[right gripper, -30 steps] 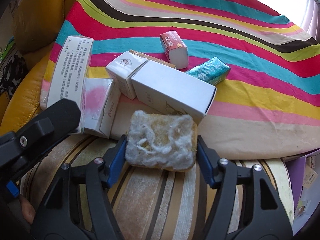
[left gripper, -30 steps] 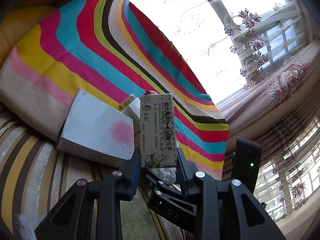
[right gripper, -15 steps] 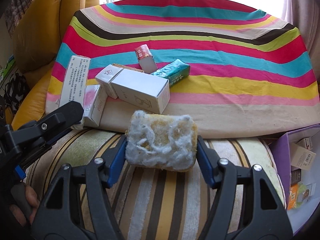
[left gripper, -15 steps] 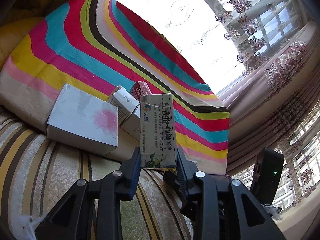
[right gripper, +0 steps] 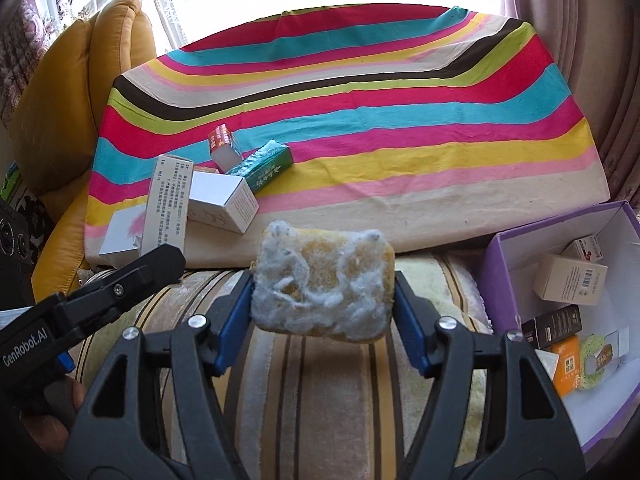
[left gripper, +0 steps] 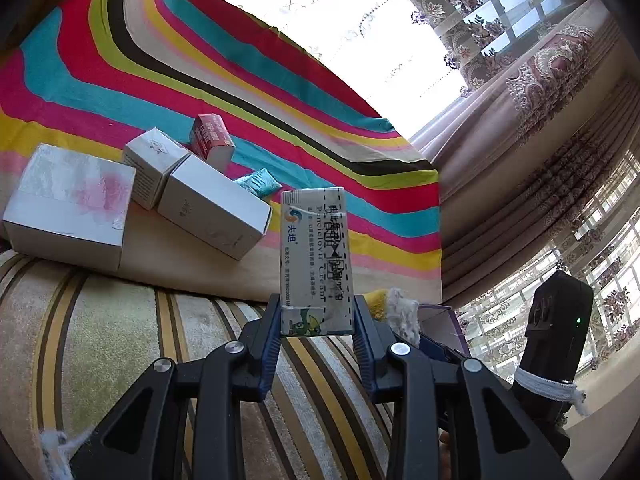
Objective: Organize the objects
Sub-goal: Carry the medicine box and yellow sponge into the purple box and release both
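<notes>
Both grippers have pulled back from the striped cloth since the earlier frames, so the boxes on it look smaller and the purple box now shows fully at my right. My right gripper is clamped on the yellow sponge, which is covered with grey fluff and held above the striped cushion. My left gripper pinches the tall medicine carton only at its lower end, upright. I judge this low grip as the main risk: the carton could tilt or slip when I swing it toward the purple box. The two grippers are also near each other, so they could collide. The fluff may fall off the sponge, and the purple box already holds several small cartons, so space is tight
</notes>
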